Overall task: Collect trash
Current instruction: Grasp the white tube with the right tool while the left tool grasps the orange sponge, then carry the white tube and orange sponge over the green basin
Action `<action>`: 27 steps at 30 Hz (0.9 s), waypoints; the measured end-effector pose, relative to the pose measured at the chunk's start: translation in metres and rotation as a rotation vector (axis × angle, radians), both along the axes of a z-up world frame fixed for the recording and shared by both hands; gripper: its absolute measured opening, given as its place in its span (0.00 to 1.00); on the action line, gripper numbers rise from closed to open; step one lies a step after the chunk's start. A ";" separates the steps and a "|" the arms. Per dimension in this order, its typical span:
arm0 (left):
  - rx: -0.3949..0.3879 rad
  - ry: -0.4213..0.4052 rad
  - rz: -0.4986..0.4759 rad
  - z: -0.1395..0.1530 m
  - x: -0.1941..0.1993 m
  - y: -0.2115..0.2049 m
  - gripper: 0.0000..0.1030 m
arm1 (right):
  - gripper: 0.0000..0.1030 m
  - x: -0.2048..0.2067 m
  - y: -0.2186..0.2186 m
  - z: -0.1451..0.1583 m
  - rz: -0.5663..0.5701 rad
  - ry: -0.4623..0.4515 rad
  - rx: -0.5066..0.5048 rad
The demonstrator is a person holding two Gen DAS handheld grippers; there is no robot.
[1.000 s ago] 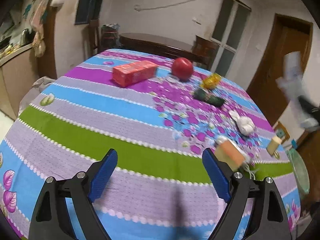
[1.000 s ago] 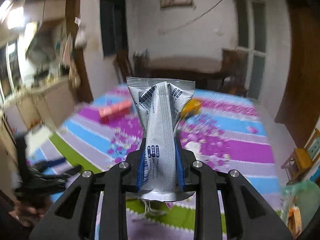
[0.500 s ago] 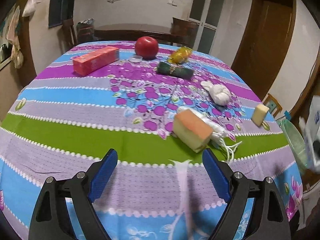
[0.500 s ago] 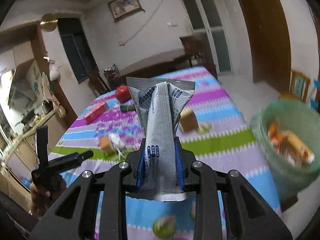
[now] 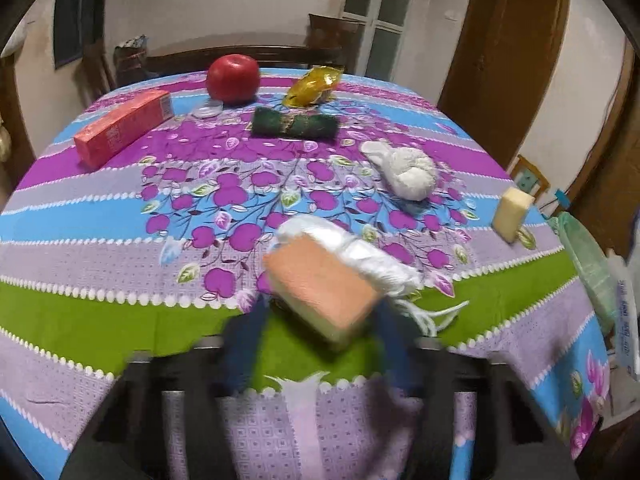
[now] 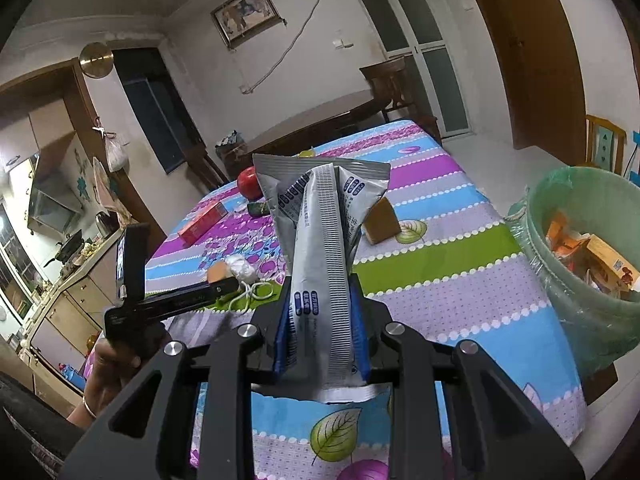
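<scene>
Looking through the left wrist view first: much is left on the striped floral tablecloth [image 5: 100, 208] — a long red cardboard box [image 5: 122, 128], a red apple [image 5: 233, 78], a crinkled yellow foil wrapper [image 5: 314, 86], a dark green rolled packet [image 5: 294, 124], a balled white cloth [image 5: 412, 170], a pale yellow block [image 5: 512, 212], and, nearest, an orange sponge block wrapped in clear plastic with white string [image 5: 324, 284]. Which of these count as trash cannot be settled from here; the wrapper and the wrapped sponge look likeliest. The left gripper [image 5: 320, 330] is motion-blurred; its blue jaws have just been closing, the sponge block sits between them, but whether the pads press it cannot be told. Right wrist view: the right gripper [image 6: 322, 328] is clamped firmly on a crumpled grey-and-white printed sachet [image 6: 320, 240], which stands upright out of the jaws. A pale green plastic bin lined with a bag [image 6: 592, 300] stands on the floor just beside the table's edge, at the right of the view, already holding orange cartons and paper. The sachet is near the bin, not yet over its mouth. Judged progress: partway, with several pieces binned, one in hand, one being taken.
</scene>
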State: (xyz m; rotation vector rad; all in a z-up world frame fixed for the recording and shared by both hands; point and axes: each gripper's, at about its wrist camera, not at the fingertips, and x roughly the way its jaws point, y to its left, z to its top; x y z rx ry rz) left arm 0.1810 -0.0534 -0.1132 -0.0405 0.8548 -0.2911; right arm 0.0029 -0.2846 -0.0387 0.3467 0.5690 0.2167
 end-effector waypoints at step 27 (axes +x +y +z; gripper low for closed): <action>-0.014 -0.306 -0.087 0.125 -0.081 0.017 0.26 | 0.24 -0.027 -0.036 0.051 -0.087 -0.129 -0.106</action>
